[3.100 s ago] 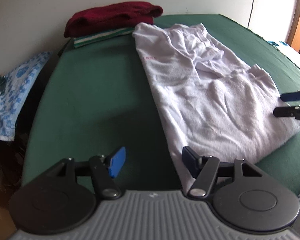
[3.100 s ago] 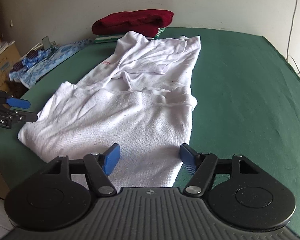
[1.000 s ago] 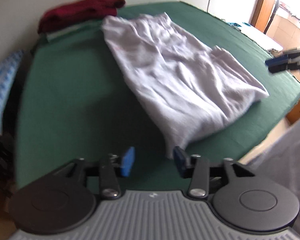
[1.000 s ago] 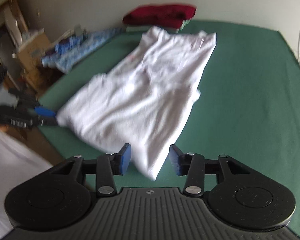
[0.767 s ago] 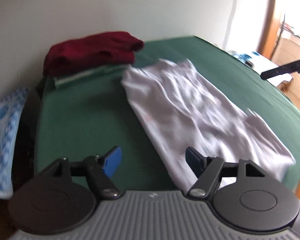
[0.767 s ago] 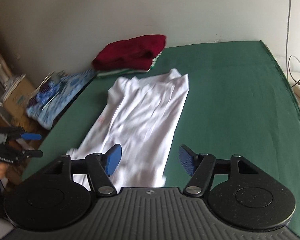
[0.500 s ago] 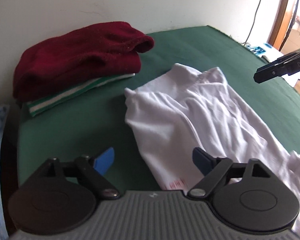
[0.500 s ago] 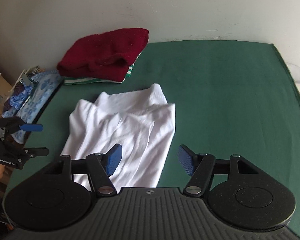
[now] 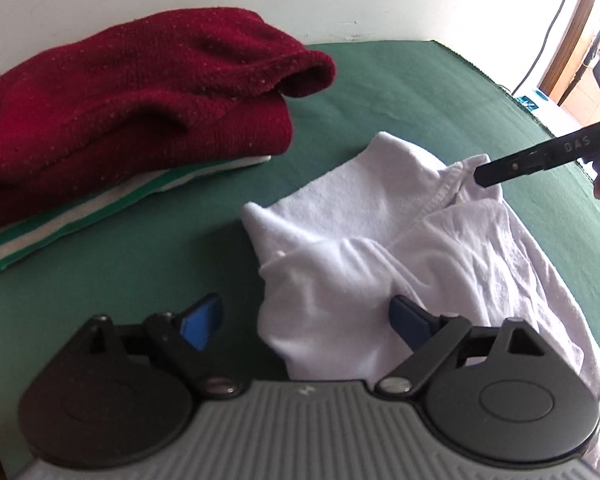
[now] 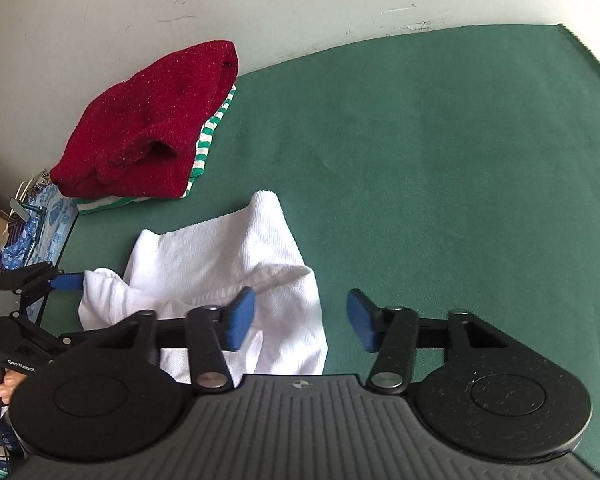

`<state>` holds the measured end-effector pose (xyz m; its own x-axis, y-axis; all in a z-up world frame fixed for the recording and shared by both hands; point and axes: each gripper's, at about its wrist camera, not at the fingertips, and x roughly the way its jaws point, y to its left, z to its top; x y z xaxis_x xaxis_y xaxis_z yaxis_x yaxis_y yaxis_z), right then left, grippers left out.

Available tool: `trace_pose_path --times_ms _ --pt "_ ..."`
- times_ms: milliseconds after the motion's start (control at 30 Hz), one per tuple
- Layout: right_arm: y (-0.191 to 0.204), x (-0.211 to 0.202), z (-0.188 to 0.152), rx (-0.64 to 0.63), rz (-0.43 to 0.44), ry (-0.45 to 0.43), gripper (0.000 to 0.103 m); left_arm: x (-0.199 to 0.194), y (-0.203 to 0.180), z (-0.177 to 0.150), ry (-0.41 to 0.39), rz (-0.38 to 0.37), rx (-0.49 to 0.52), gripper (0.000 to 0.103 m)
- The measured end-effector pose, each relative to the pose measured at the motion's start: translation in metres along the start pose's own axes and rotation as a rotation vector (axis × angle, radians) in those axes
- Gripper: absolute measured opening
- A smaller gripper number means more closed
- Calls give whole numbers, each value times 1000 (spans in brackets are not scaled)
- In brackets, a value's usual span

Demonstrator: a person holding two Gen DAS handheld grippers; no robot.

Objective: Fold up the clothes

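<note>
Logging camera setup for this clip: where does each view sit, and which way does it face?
Left wrist: on the left tool, looking down past its open fingers at the white garment and the red sweater; the right tool's tip and part of a hand show at right.
Right wrist: on the right tool, fingers open over the garment's far right corner, green cloth beyond; the left tool and a hand show at left.
Shared: garment, sweater stack, cloth, and each other's tool.

A white garment (image 9: 380, 248) is spread, rumpled, on the green cloth surface (image 10: 440, 168), one end pointing towards a folded dark red sweater (image 9: 140, 92) stacked on a green-and-white striped piece (image 9: 80, 208).
</note>
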<state>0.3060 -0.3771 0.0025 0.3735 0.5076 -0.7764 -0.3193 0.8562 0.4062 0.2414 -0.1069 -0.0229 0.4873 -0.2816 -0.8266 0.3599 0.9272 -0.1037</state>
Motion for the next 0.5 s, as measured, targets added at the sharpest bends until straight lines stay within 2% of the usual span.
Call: trace_pose_path --times_ms 100,300,400,500 --pt "3 8 3 -6 28 16 45 6 1 2 20 -18 6 89" --pt "8 22 13 7 48 6 49 13 12 6 41 -57 -32 95" --pt "10 26 17 1 67 9 53 14 18 8 43 -94 -90 101" --pt "10 27 18 -26 85 17 53 11 26 5 10 -125 -180 101"
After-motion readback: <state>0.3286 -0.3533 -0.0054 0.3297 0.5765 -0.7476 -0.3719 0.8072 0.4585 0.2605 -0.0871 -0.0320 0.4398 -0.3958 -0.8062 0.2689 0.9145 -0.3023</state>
